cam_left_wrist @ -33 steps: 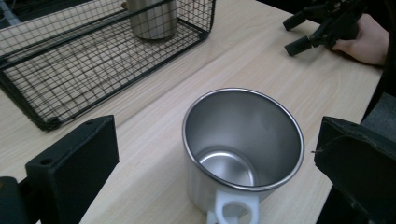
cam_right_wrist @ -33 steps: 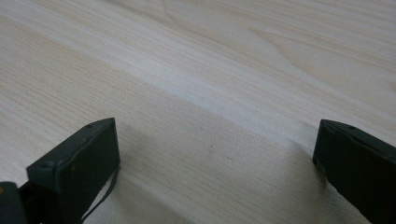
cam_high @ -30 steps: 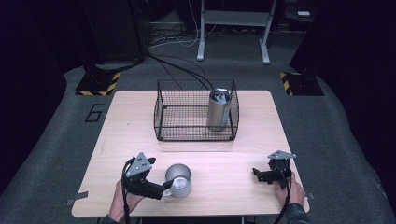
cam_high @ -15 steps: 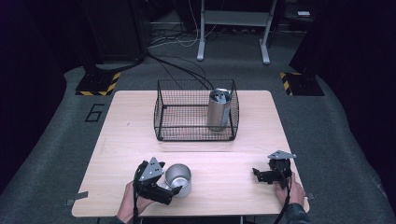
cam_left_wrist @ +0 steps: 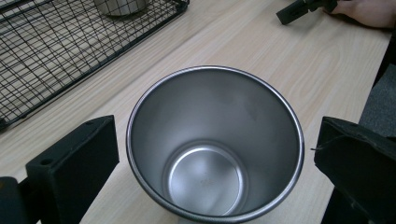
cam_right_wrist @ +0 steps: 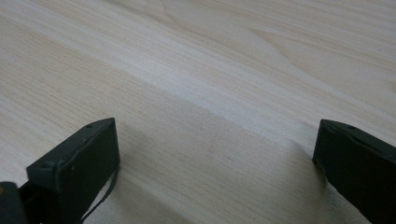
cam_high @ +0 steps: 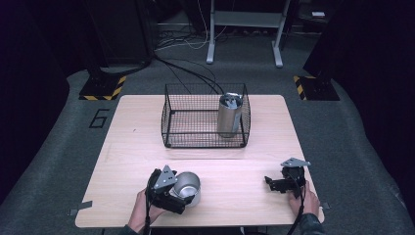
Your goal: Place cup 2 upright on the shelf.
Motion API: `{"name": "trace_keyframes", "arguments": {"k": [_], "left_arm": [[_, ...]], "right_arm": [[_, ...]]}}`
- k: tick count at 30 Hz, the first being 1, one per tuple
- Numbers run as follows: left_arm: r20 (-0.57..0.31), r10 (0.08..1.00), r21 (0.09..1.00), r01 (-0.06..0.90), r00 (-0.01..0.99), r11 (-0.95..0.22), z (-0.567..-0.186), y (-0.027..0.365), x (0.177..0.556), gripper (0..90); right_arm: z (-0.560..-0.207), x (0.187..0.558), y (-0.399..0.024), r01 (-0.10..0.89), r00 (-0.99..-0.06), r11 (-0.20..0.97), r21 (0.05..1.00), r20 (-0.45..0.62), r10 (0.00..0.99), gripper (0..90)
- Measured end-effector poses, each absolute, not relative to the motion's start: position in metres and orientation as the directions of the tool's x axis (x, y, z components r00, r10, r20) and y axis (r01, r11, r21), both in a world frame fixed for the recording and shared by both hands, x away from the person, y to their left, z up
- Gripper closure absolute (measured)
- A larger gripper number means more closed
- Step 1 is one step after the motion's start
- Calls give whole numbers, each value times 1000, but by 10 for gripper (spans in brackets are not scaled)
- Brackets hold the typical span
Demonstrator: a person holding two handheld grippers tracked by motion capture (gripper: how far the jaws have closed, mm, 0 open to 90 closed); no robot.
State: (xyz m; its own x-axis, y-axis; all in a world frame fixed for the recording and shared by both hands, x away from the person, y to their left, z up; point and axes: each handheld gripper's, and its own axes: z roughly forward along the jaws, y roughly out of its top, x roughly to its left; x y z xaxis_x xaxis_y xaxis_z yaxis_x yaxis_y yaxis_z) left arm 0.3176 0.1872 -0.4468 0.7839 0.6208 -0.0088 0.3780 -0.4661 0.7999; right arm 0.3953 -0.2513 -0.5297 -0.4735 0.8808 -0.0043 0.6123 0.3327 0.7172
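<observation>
On the wooden table (cam_high: pixel 122 147), left gripper (cam_high: pixel 182 195) straddles the steel cup (cam_high: pixel 187 186) with jaws apart, likely needing to close next; right gripper (cam_high: pixel 273 183) rests open.

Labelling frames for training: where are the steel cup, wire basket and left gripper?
steel cup (cam_left_wrist: pixel 205 186), left gripper view, inside bottom.
wire basket (cam_high: pixel 169 115), high view, left wall.
left gripper (cam_left_wrist: pixel 215 163), left gripper view, between its jaws.
</observation>
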Motion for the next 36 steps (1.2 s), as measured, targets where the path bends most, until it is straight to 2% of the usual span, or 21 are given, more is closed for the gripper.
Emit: {"name": "trace_keyframes", "arguments": {"k": [16, 17, 36], "left_arm": [[-1, 626, 784, 390, 780, -484, -460, 177, 325, 1], [-1, 626, 784, 390, 780, -484, -460, 177, 325, 39], [22, 638, 771, 393, 770, -502, -466, 174, 324, 61]], "right_arm": [[-530, 396, -251, 609, -476, 333, 720, -5, 880, 0], [-530, 396, -251, 609, -476, 333, 720, -5, 880, 0], [-530, 395, -251, 612, -475, 331, 718, 0, 880, 0]]}}
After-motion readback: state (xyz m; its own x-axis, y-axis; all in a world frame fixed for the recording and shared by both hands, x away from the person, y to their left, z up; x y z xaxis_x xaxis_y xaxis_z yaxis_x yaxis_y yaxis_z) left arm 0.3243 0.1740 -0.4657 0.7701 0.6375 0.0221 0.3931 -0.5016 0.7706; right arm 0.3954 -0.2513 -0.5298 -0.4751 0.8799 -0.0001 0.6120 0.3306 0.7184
